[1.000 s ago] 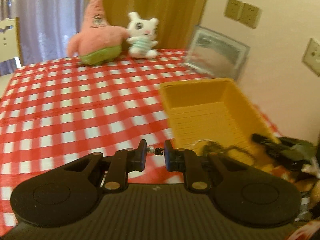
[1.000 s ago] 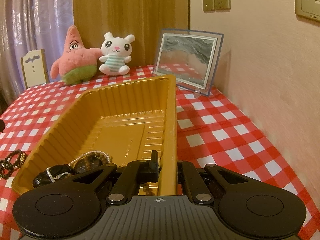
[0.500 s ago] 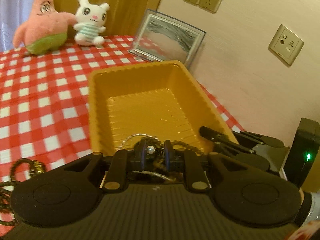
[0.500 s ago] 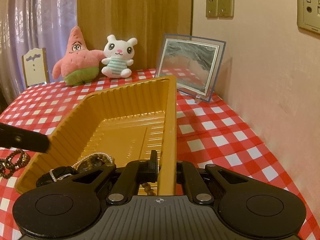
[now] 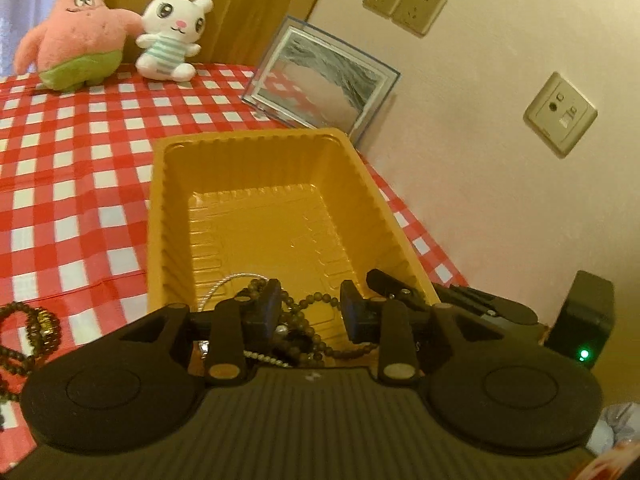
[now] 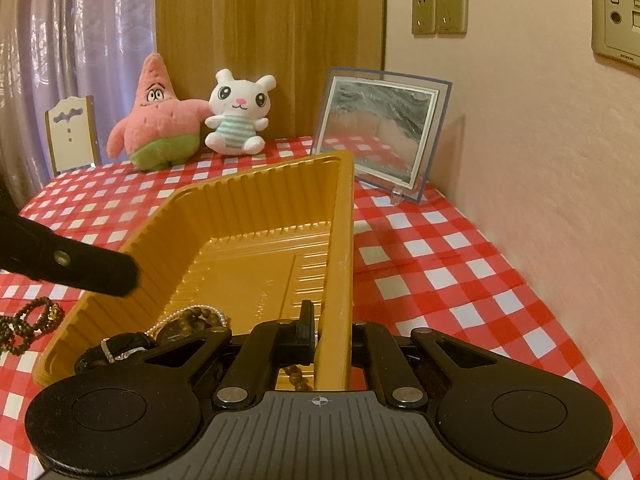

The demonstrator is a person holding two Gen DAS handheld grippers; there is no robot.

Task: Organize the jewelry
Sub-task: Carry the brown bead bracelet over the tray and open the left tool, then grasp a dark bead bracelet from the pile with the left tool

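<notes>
Pinching the tray (image 6: 340,240) wall steady with your right tool (image 6: 326,334), your left tool (image 5: 308,306) was opening, releasing beads (image 5: 316,300) inside.

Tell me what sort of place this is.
Most likely a room in a home: a table under a red checked tablecloth stands against a wall with sockets, two plush toys sit at its far end, and a curtain hangs behind.

Left gripper (image 5: 307,303): matte black linkage arms, brass-coloured pivot screws, round side discs, ribbed grey housing. Right gripper (image 6: 329,330): same build, crosshair mark on housing.
</notes>
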